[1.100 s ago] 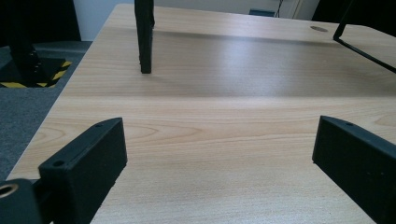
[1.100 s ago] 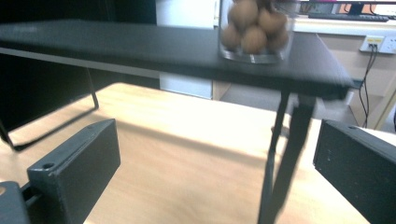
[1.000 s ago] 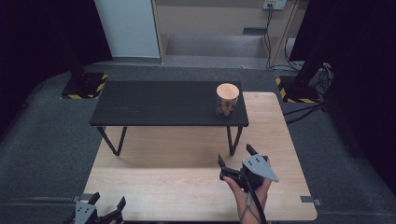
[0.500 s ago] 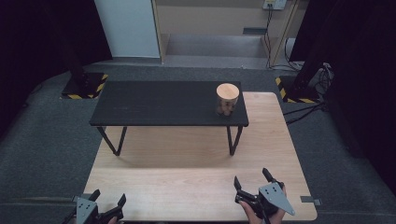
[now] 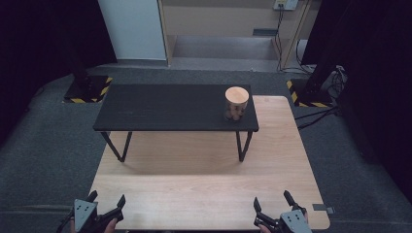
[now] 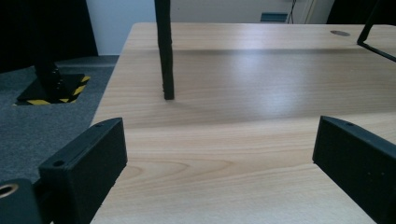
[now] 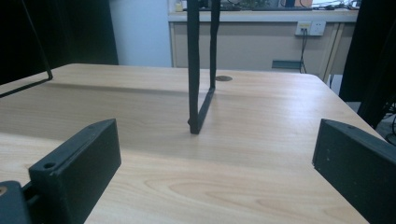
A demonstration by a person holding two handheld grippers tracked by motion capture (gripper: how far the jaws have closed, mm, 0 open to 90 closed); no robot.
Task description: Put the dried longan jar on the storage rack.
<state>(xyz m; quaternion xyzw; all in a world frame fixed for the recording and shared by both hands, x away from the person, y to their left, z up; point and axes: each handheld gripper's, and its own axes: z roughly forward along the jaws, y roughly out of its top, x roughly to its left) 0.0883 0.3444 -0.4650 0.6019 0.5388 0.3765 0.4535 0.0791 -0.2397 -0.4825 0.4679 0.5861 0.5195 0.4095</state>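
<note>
Both grippers sit low at the near edge of the wooden desk (image 5: 194, 189), one at each corner. The left gripper (image 5: 105, 208) has its jaws spread wide with nothing between them; in the left gripper view they frame bare wood grain (image 6: 224, 154), and ahead of them, nearer the left jaw, a black leg (image 6: 164, 51) of the small black table (image 5: 170, 107) comes down onto the desk. The right gripper (image 5: 273, 208) is likewise wide open and holds nothing; in the right gripper view a black hairpin leg (image 7: 198, 70) stands ahead of the gap, closer to the left jaw, its foot resting on the desk. The black table stands on the far part of the desk, well beyond both sets of jaws. On its top, toward the right end and so more nearly ahead of the right jaws than the left, stands a round wooden cylinder (image 5: 236, 103), upright, with a pale flat top and a darker patterned side; I cannot make out what the pattern is. A hand (image 5: 111, 224) is just visible behind the left gripper at the bottom edge. Beyond the desk lies grey carpet (image 5: 58, 141).
</note>
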